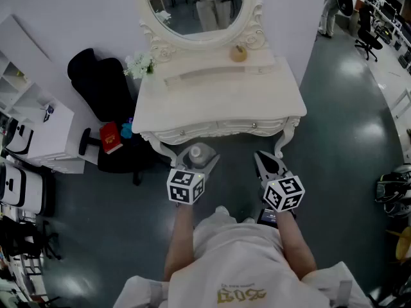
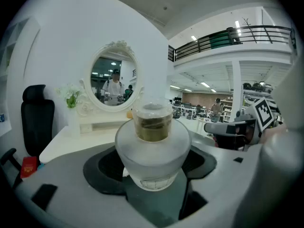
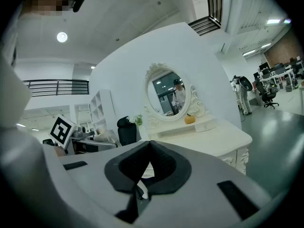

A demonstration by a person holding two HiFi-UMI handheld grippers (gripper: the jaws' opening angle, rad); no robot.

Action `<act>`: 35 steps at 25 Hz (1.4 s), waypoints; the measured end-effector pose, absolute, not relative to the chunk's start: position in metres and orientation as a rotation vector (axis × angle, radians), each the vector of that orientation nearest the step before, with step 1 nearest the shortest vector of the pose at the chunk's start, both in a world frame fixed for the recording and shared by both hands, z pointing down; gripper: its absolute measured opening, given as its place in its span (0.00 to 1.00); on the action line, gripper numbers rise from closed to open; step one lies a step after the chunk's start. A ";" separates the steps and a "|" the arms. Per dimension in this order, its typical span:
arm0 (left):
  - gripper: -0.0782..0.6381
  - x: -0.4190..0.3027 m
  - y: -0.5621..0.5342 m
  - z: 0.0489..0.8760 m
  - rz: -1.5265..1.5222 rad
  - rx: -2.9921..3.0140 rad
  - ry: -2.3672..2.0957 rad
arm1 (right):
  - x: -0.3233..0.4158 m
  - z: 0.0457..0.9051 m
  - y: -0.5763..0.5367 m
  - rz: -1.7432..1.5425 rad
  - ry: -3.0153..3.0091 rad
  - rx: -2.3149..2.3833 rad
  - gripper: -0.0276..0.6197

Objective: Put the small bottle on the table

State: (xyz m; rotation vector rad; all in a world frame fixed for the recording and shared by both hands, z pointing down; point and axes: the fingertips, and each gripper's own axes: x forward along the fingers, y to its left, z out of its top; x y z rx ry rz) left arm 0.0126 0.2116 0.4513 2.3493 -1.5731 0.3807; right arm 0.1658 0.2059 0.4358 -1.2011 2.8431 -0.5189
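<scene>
A small frosted bottle (image 1: 198, 152) with a clear cap over a gold neck hangs in the air just in front of the white dressing table (image 1: 225, 101). My left gripper (image 1: 195, 161) is shut on it, jaws wide around its round body. In the left gripper view the small bottle (image 2: 152, 151) stands upright between the dark pads (image 2: 102, 167). My right gripper (image 1: 267, 163) is level with the left one, to its right, below the table's front edge. In the right gripper view the right gripper (image 3: 148, 148) is shut with nothing in it.
On the table top stand an oval mirror (image 1: 196, 5), a small orange ornament (image 1: 239, 53) and white flowers (image 1: 140, 64). A black office chair (image 1: 96, 82) with a red book (image 1: 110, 137) stands left of the table. A white cabinet (image 1: 38, 133) is further left.
</scene>
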 end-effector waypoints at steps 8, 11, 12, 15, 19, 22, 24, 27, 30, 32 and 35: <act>0.59 0.006 0.214 0.456 0.375 2.341 -1.577 | 0.166 0.442 0.207 -0.525 2.838 -1.212 0.06; 0.59 0.008 0.214 0.455 0.378 2.347 -1.574 | 0.167 0.443 0.208 -0.537 2.830 -1.205 0.06; 0.59 0.008 0.214 0.455 0.379 2.347 -1.573 | 0.166 0.444 0.208 -0.543 2.827 -1.200 0.06; 0.59 0.007 0.217 0.456 0.362 2.331 -1.580 | 0.167 0.445 0.209 -0.536 2.838 -1.201 0.06; 0.59 0.005 0.216 0.468 0.343 2.291 -1.569 | 0.169 0.454 0.204 -0.553 2.857 -1.222 0.06; 0.59 0.002 0.204 0.483 0.385 2.288 -1.539 | 0.168 0.466 0.191 -0.589 2.856 -1.252 0.06; 0.59 -0.001 0.189 0.489 0.367 2.293 -1.525 | 0.163 0.474 0.176 -0.597 2.865 -1.261 0.06; 0.59 -0.008 0.155 0.495 0.353 2.301 -1.508 | 0.153 0.482 0.144 -0.606 2.869 -1.282 0.06; 0.59 -0.016 0.114 0.500 0.354 2.313 -1.473 | 0.146 0.490 0.106 -0.627 2.864 -1.328 0.06; 0.59 -0.026 0.083 0.501 0.358 2.324 -1.454 | 0.136 0.495 0.077 -0.637 2.865 -1.353 0.06; 0.59 -0.046 0.039 0.505 0.362 2.328 -1.426 | 0.115 0.501 0.038 -0.666 2.859 -1.381 0.06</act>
